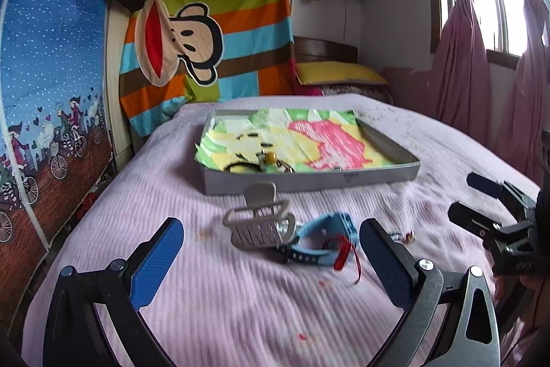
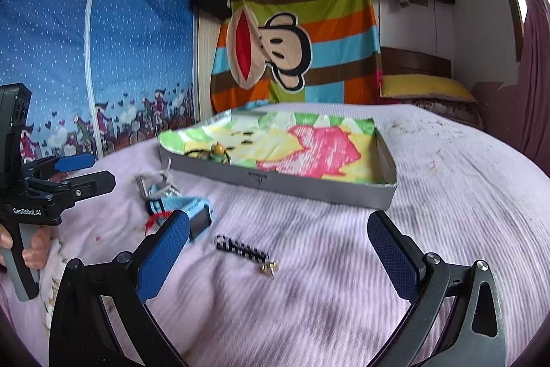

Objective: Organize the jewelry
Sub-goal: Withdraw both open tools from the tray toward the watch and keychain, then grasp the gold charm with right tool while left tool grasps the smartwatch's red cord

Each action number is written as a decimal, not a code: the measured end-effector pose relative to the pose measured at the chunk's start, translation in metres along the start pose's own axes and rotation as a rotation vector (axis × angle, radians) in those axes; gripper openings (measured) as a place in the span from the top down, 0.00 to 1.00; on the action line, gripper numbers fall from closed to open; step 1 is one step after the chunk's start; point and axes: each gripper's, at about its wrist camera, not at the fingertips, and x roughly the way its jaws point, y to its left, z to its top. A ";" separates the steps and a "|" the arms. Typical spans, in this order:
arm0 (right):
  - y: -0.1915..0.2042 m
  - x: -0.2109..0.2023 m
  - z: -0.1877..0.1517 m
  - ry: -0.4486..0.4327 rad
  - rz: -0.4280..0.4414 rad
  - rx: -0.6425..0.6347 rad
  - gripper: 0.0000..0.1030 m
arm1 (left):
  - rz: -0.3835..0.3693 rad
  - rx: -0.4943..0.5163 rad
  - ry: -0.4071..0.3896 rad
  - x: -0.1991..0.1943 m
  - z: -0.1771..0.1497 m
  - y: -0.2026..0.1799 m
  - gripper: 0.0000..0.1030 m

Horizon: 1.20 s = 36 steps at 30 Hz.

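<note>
My left gripper (image 1: 271, 246) is open low over the lilac bedspread. Just beyond its fingertips lie a grey claw hair clip (image 1: 259, 224), a blue wristwatch (image 1: 319, 241) with a red thread (image 1: 343, 258), and a small trinket (image 1: 404, 234). Behind them stands a grey tray (image 1: 343, 179) lined with a colourful cloth, holding a beaded piece (image 1: 270, 160). My right gripper (image 2: 278, 246) is open too. A black-and-white striped piece (image 2: 240, 249) with a gold charm (image 2: 270, 268) lies between its fingers, untouched. The watch (image 2: 182, 208) and the tray (image 2: 309, 188) also show there.
The other gripper shows in each view: the right gripper (image 1: 471, 200), and the left gripper (image 2: 89, 171) held by a hand (image 2: 34, 250). A yellow pillow (image 1: 340, 73) lies at the bed's head. A striped monkey blanket (image 1: 213, 33) hangs behind, pink curtains (image 1: 460, 64) to the right.
</note>
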 end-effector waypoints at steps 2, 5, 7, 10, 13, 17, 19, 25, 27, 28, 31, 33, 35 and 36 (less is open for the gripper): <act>0.000 0.007 -0.003 0.037 0.006 -0.007 0.01 | -0.013 0.012 0.024 0.003 -0.004 -0.001 0.00; 0.002 0.018 -0.007 0.090 0.017 -0.010 0.01 | -0.033 0.030 0.057 0.007 -0.009 -0.002 0.00; 0.001 0.026 -0.011 0.128 0.036 -0.005 0.01 | -0.046 0.041 0.071 0.009 -0.011 -0.004 0.00; 0.000 0.035 -0.015 0.169 0.050 0.010 0.01 | -0.066 0.054 0.089 0.013 -0.013 -0.005 0.00; -0.003 0.044 -0.019 0.203 0.059 0.031 0.01 | -0.080 0.061 0.114 0.018 -0.014 -0.007 0.00; -0.006 0.055 -0.024 0.243 0.069 0.049 0.03 | -0.097 0.066 0.136 0.023 -0.016 -0.007 0.00; -0.005 0.061 -0.026 0.264 0.077 0.051 0.12 | -0.111 0.069 0.141 0.025 -0.016 -0.009 0.03; 0.002 0.073 -0.030 0.312 0.098 0.036 0.36 | -0.176 0.082 0.199 0.035 -0.016 -0.017 0.22; 0.004 0.076 -0.030 0.323 0.098 0.030 0.37 | -0.199 0.076 0.222 0.040 -0.016 -0.020 0.29; 0.005 0.077 -0.030 0.326 0.099 0.030 0.38 | -0.206 0.074 0.229 0.042 -0.016 -0.021 0.33; 0.005 0.080 -0.030 0.332 0.105 0.042 0.41 | -0.220 0.068 0.244 0.048 -0.017 -0.027 0.43; 0.002 0.081 -0.031 0.335 0.109 0.055 0.43 | -0.221 0.056 0.254 0.053 -0.017 -0.029 0.49; 0.001 0.082 -0.032 0.334 0.106 0.065 0.46 | -0.218 0.044 0.259 0.056 -0.018 -0.029 0.53; 0.001 0.082 -0.033 0.333 0.105 0.067 0.47 | -0.211 0.039 0.260 0.058 -0.017 -0.030 0.57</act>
